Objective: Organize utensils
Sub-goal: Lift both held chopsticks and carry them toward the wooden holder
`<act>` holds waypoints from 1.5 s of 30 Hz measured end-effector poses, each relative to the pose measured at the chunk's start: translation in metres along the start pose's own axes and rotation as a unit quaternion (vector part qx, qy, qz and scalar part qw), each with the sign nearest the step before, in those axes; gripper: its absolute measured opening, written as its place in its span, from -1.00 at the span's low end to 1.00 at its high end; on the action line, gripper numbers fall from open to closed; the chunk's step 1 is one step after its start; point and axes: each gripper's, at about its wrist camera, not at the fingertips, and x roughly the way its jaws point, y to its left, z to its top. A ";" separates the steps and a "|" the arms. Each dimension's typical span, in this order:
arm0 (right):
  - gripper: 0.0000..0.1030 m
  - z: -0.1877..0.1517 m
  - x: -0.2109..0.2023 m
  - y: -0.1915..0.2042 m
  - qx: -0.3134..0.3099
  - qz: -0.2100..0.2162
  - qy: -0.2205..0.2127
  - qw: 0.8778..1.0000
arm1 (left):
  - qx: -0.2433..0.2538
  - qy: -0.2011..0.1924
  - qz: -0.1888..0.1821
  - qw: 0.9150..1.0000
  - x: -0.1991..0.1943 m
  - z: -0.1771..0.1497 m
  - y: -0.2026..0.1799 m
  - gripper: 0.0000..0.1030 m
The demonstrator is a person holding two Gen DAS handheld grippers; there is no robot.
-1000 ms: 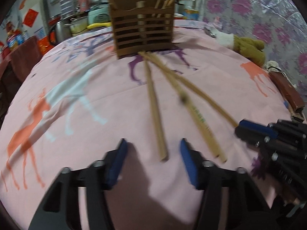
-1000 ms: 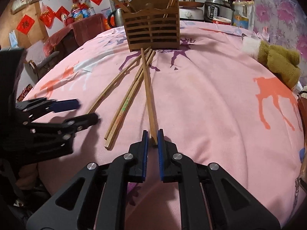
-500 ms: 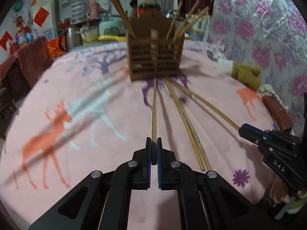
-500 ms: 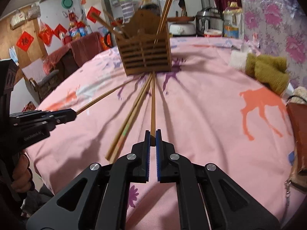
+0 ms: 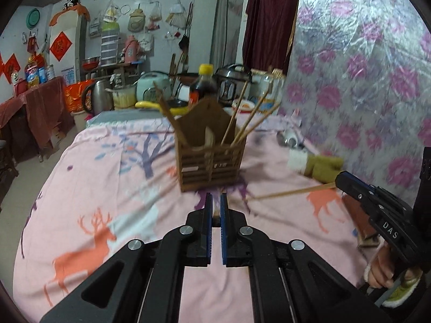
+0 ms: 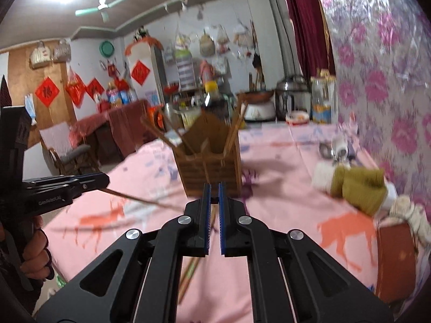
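In the left wrist view, the left gripper (image 5: 216,207) pinches one chopstick (image 5: 216,216) tight, just in front of the brown wooden holder (image 5: 212,165) that stands in the middle of the pink bed cover (image 5: 113,188). In the right wrist view, the right gripper (image 6: 214,196) squeezes another chopstick (image 6: 214,201), and two loose chopsticks (image 6: 190,271) lie on the cover near its front edge.

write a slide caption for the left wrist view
Left gripper clamps a wooden chopstick before the slatted brown wooden utensil holder.

Only the slatted holder (image 5: 211,161) blocks the open tablecloth (image 5: 113,188).
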 end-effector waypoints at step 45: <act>-0.84 0.019 0.051 0.002 0.017 0.024 -0.008 1.000 | 0.038 0.141 0.050 0.988 0.052 -0.122 0.050 -0.11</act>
